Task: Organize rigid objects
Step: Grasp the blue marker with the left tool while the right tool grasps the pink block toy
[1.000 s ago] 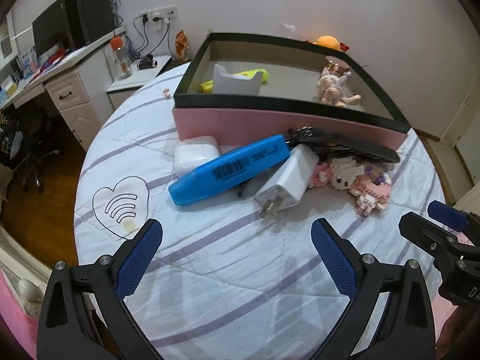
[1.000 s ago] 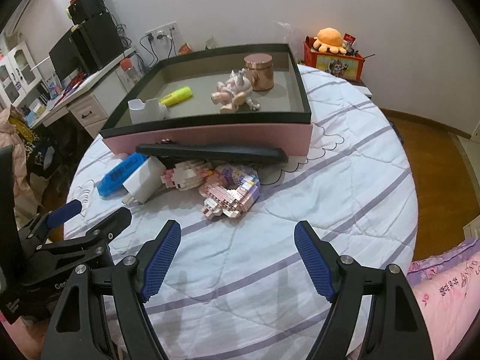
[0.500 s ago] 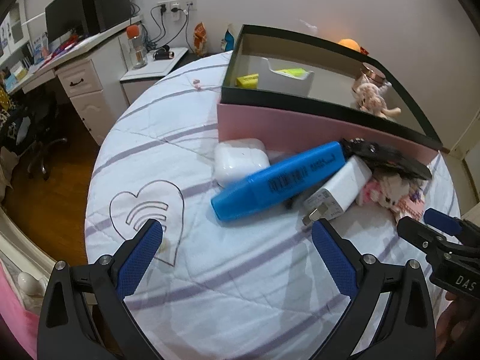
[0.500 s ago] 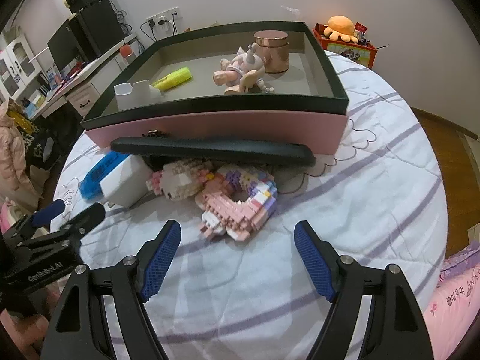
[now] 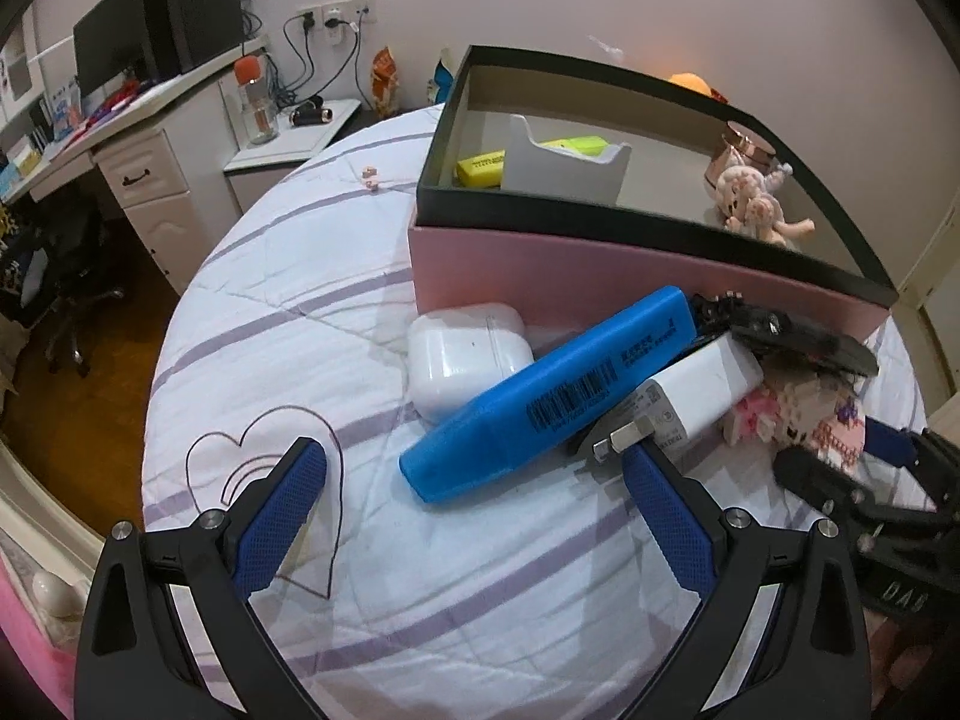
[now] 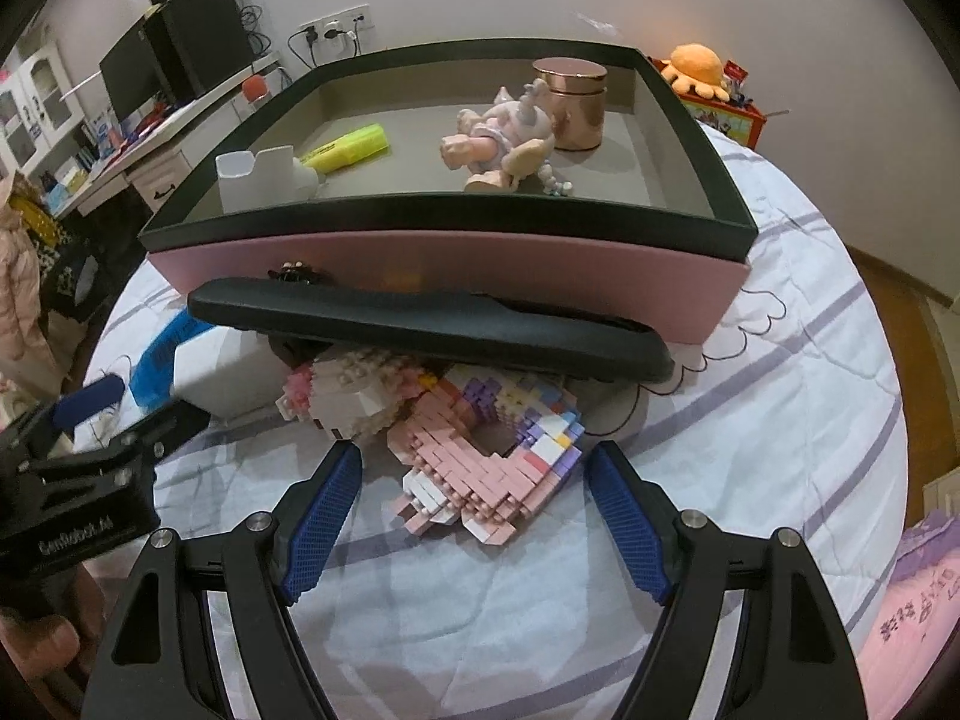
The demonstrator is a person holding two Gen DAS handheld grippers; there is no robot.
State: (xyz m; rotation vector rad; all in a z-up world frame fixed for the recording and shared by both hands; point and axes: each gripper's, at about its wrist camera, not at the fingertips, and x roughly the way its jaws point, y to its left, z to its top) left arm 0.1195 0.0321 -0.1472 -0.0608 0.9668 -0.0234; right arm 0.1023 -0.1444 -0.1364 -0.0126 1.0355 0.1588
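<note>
A pink box with a black rim (image 5: pixel 600 264) (image 6: pixel 456 267) stands on a round bed; inside lie a yellow highlighter (image 6: pixel 351 147), a white holder (image 6: pixel 264 180), a doll (image 6: pixel 504 135) and a copper jar (image 6: pixel 573 102). In front of it lie a blue marker (image 5: pixel 552 396), a white earbud case (image 5: pixel 465 354), a white charger (image 5: pixel 690 402), a black remote (image 6: pixel 432 324) and pink block figures (image 6: pixel 486 462). My left gripper (image 5: pixel 474 480) is open, just short of the marker's near end. My right gripper (image 6: pixel 474 480) is open, its fingertips on either side of the pink block figure's near end.
The quilt (image 5: pixel 480 588) is white with purple stripes and a drawn heart (image 5: pixel 264 462). A desk with a monitor (image 5: pixel 120 48) stands at the far left. An orange plush on a red box (image 6: pixel 714 84) sits behind the pink box. A hand (image 6: pixel 36 642) holds the left gripper.
Both grippers have come closer to the pile and lower. The marker and the block figures look larger and nearer to the fingertips. Neither gripper's opening has changed.
</note>
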